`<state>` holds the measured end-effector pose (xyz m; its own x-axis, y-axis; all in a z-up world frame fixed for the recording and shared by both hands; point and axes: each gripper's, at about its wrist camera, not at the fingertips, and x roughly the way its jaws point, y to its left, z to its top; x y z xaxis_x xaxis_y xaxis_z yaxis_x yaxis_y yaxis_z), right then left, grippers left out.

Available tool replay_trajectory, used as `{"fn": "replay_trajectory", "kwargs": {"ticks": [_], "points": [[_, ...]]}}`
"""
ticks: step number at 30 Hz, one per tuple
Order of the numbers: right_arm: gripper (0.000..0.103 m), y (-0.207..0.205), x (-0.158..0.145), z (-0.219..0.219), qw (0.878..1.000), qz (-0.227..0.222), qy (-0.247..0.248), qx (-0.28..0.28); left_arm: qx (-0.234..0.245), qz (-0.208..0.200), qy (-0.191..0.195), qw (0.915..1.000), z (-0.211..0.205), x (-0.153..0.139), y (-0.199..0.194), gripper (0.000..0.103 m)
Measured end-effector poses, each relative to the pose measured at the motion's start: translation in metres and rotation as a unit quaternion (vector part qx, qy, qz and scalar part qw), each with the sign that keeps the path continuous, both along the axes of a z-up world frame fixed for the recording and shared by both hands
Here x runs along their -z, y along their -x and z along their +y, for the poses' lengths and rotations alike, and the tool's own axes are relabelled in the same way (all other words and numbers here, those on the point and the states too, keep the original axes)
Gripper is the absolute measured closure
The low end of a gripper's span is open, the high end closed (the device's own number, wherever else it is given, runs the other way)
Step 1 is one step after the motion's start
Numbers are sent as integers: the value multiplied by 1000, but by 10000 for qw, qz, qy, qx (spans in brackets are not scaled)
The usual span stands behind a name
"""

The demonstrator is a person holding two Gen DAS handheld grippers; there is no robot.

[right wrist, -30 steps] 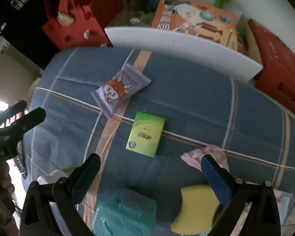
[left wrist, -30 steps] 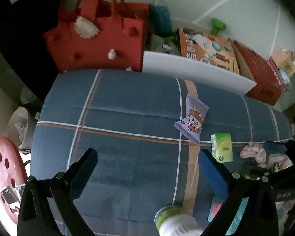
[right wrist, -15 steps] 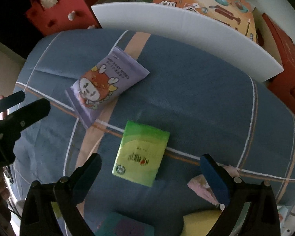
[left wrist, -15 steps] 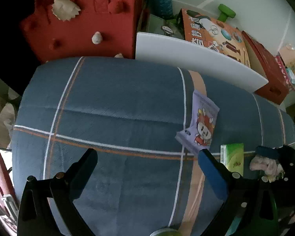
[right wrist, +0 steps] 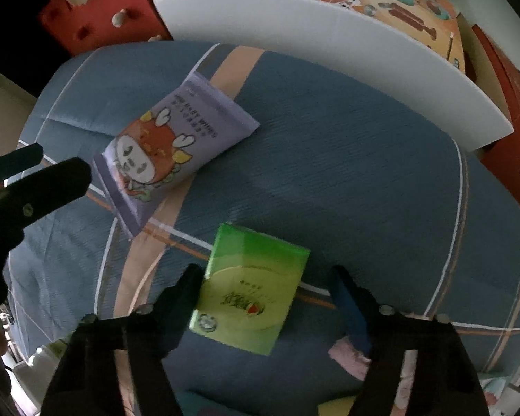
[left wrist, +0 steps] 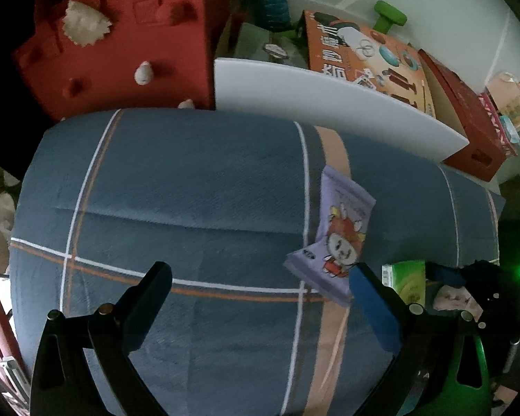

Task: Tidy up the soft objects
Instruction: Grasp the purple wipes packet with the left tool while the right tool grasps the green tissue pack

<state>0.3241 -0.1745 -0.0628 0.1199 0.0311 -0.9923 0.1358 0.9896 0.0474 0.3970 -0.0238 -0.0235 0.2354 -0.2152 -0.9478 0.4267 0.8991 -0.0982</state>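
A green tissue pack (right wrist: 249, 293) lies on the blue plaid cloth (right wrist: 346, 180). My right gripper (right wrist: 265, 286) is open, its fingers on either side of the pack's near half. A purple wipes pack (right wrist: 166, 152) with a cartoon face lies up and left of it. In the left wrist view the purple pack (left wrist: 334, 239) lies just beyond my right finger, the green pack (left wrist: 407, 280) further right. My left gripper (left wrist: 260, 287) is open and empty above bare cloth; it shows at the left edge of the right wrist view (right wrist: 34, 187).
A pink cloth (right wrist: 350, 353) lies by my right gripper's right finger. A white board (right wrist: 329, 45) lines the far edge. Behind stand a red felt bag (left wrist: 121, 38), an orange printed box (left wrist: 367, 55) and a red box (left wrist: 468, 128).
My right gripper moved forward and down so its open fingers now flank the green pack. My left gripper shifted forward and lower toward the cloth; the bottle at the bottom left view.
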Motion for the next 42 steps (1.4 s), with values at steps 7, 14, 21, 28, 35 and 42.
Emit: {"fn": "replay_trajectory", "kwargs": {"ticks": [7,14,21,28,35,42], "points": [[52,12,-2,-35,9999,-88,-16,129,241,-23,-112,9996,-27,1,5,1],[52,26,1,-62,9996,-133,-129,204,543,-145,-693,9960,-55,14,7,1],[52,35,3,-78,9994,-188,-229,164,701,-243,-1265,9892,-75,24,8,2],[52,41,6,-73,9992,-205,-287,166,622,86,-1132,9916,-78,34,3,30],[52,43,4,-74,9993,-189,-273,194,784,46,-1091,9909,-81,32,9,43],[53,38,-2,-41,9992,-220,-261,215,566,-61,-900,9943,-66,10,14,44]]}}
